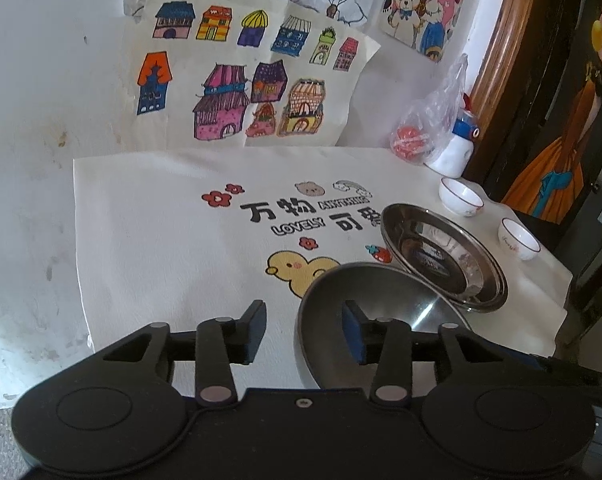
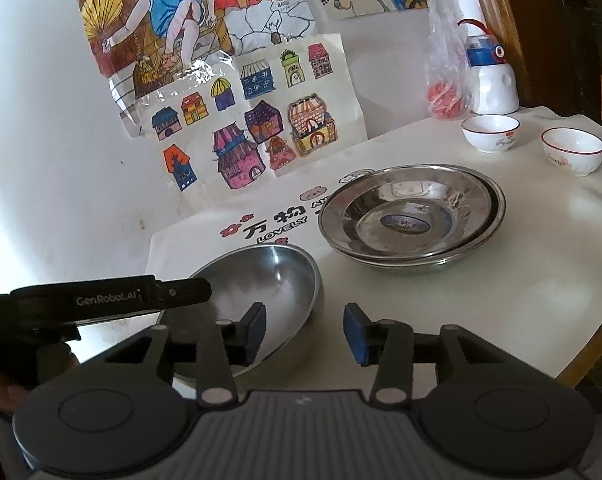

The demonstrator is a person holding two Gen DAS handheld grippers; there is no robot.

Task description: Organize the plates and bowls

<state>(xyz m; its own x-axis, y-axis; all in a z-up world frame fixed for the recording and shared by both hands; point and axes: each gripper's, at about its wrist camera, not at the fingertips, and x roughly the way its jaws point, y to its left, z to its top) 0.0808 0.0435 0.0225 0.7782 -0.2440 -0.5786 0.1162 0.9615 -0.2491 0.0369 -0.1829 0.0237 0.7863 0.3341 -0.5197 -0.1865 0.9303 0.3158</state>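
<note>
A steel bowl (image 2: 261, 280) sits on the near part of the tabletop (image 2: 541, 240), which is covered by a white cloth printed with a yellow duck (image 1: 297, 270), flowers and lettering. Just behind the bowl, toward the wall, lies a stack of steel plates (image 2: 413, 216), the top one showing a blue label in its centre; in the left wrist view the bowl's rim overlaps the edge of the stack, though whether they touch I cannot tell. Farther back and to the right stand two small white bowls with red rims, one (image 2: 491, 132) nearer the wall and the other (image 2: 573, 151) close to the tabletop's edge, apart from each other. Behind them are a white bottle with a blue cap (image 2: 493, 80) and a clear plastic bag (image 2: 447, 84) holding something red. Coloured drawings of houses (image 2: 253, 120) hang on the wall. The left gripper (image 1: 305, 330) has its jaws spread wide, empty, one finger outside the steel bowl's rim and the other over its inside. The right gripper (image 2: 305, 336) is likewise wide open and holds nothing, its left finger over the bowl's near edge, its right finger over bare cloth.
</note>
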